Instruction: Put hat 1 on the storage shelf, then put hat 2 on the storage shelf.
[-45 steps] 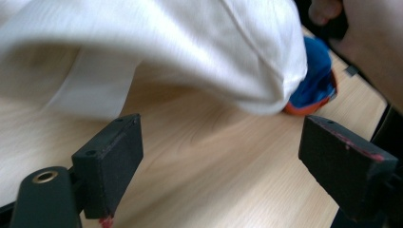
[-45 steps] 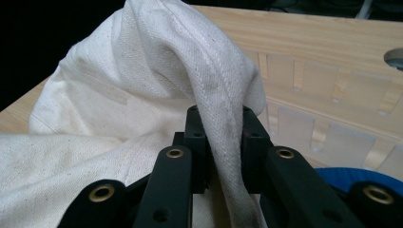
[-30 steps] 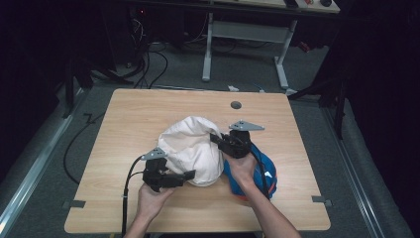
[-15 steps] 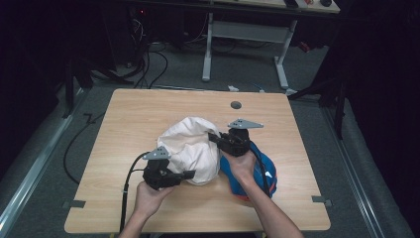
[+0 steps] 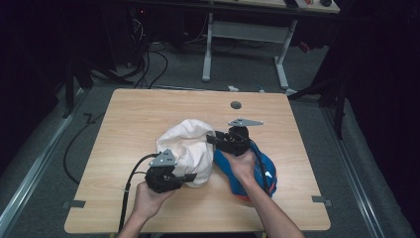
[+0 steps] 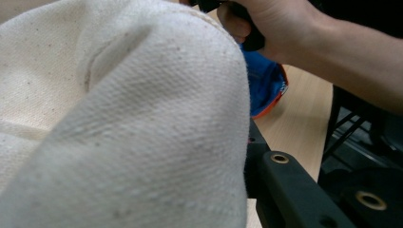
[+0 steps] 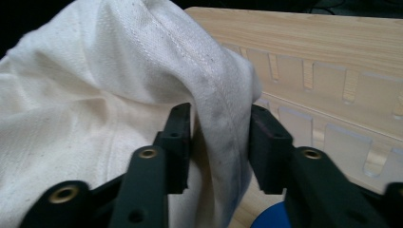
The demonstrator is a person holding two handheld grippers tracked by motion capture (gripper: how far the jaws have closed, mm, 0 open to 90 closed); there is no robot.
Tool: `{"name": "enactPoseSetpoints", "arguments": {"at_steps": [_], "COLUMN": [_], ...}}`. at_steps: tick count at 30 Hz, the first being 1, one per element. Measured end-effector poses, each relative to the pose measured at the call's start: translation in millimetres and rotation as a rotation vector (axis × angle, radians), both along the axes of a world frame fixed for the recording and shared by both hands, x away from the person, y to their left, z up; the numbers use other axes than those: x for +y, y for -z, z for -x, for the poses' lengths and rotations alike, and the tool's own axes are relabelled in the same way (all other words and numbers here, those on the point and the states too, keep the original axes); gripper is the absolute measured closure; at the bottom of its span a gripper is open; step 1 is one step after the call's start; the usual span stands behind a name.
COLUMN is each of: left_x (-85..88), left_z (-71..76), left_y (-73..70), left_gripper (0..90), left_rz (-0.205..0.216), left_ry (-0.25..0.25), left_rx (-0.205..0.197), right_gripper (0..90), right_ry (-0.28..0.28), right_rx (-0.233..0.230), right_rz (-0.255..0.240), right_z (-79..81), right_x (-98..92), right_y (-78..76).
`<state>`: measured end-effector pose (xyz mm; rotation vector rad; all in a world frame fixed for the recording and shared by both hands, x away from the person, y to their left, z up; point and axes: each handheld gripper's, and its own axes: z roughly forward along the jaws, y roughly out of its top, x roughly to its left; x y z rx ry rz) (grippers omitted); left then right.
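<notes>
A cream cloth bag [image 5: 185, 144] lies bunched in the middle of the wooden table [image 5: 148, 114]. My left gripper [image 5: 190, 177] is shut on its near edge, and in the left gripper view the cloth [image 6: 119, 118] drapes over the jaws. My right gripper [image 5: 212, 139] is at the bag's right side. Its jaws have just been opening and now stand apart [image 7: 219, 137] with a seamed fold of the cloth [image 7: 95, 85] loose between the pads. A blue thing with an orange edge [image 5: 257, 171] lies under the right hand [image 6: 285, 28].
A dark round hole [image 5: 236, 105] sits near the table's far edge. Behind the table stands another desk's white frame [image 5: 208, 49], and cables [image 5: 143, 64] lie on the floor at the back left. Bare tabletop spreads to the left and far side.
</notes>
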<state>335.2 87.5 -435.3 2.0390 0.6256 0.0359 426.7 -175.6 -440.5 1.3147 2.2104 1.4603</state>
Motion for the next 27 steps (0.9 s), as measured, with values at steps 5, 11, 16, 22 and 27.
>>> {"name": "enactPoseSetpoints", "arguments": {"at_steps": [5, 11, 16, 22, 27], "left_x": [12.0, 25.5, 38.9, 52.5, 54.0], "left_z": [3.3, -1.1, -9.7, -23.7, -34.0], "left_y": [-8.3, -16.1, -23.4, -29.4, -31.4], "left_gripper": [83.6, 83.5, 83.5, 83.5, 83.4], "left_rz": [-0.006, 0.005, 0.019, 0.021, 0.003], "left_ry": [-0.044, -0.106, -0.165, -0.231, -0.248], "left_rx": [-0.04, -0.078, -0.105, -0.129, -0.151], "right_gripper": [41.8, 41.9, 41.6, 40.4, 40.5], "right_ry": [0.022, 0.042, 0.069, 0.134, 0.201], "right_rx": [0.0, -0.004, 0.005, -0.003, 0.004], "right_rz": [-0.019, 0.024, 0.081, 0.126, 0.145], "right_z": [3.3, 8.5, 12.5, 21.8, 28.7], "right_x": [-11.2, -23.8, -36.7, -65.9, -95.4], "right_y": [-6.6, -11.6, -10.5, -10.6, -1.0]}}
